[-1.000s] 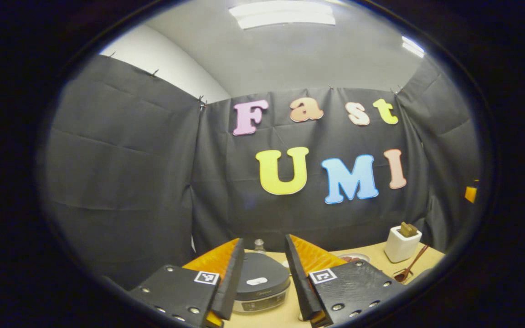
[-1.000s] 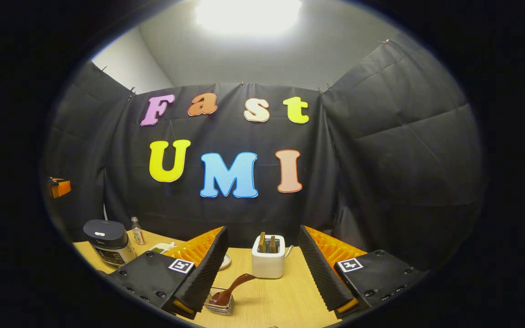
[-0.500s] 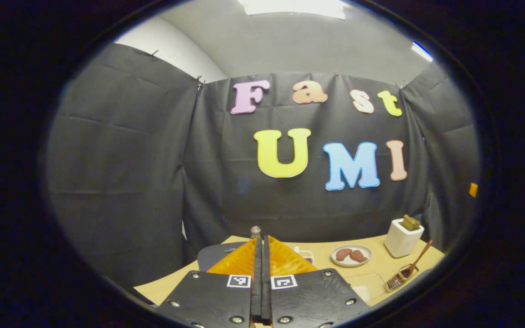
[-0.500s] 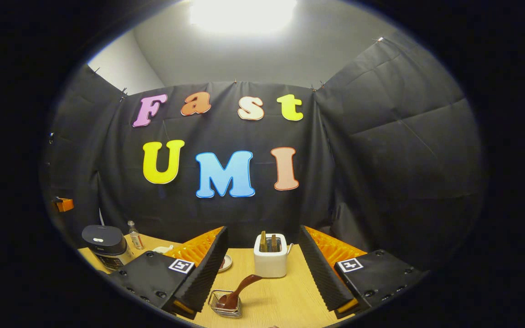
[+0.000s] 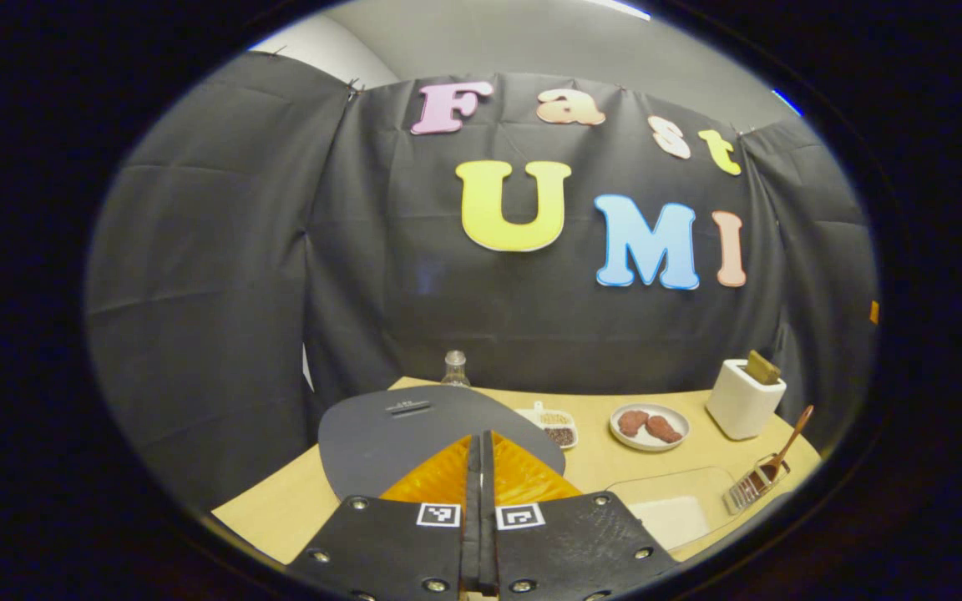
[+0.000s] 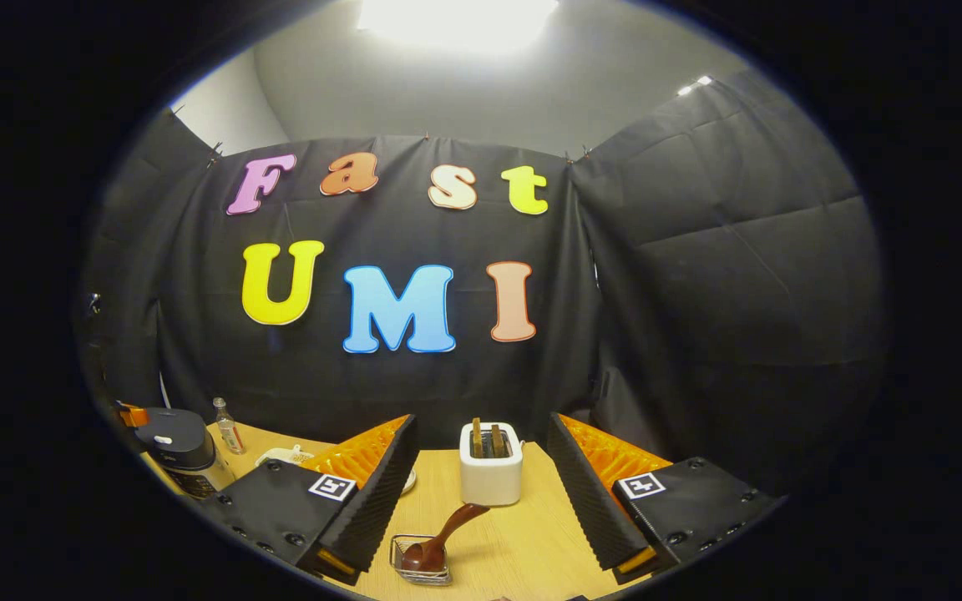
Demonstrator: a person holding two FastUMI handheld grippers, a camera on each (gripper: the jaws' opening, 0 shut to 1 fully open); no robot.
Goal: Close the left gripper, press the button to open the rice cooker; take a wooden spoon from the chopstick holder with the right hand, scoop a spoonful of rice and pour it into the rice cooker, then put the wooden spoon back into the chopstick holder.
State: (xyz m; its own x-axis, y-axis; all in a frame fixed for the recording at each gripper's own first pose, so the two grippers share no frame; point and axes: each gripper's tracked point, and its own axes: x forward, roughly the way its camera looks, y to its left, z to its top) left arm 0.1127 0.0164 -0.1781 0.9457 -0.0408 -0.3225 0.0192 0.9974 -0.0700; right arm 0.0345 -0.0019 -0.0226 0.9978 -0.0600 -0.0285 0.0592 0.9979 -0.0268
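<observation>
left tool [image 5: 478, 467] went from spread to pressed together and dropped close over the rice cooker [image 5: 414, 430] lid; button press next, likely. right tool [image 6: 481, 492] spread, wooden spoon [image 6: 439, 542] untouched in chopstick holder [image 6: 421, 558] on desk [image 6: 523, 542]

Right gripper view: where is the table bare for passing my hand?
Bare wood lies right of the wire holder and spoon, before the toaster. Crowded far left: rice cooker, bottle.
</observation>
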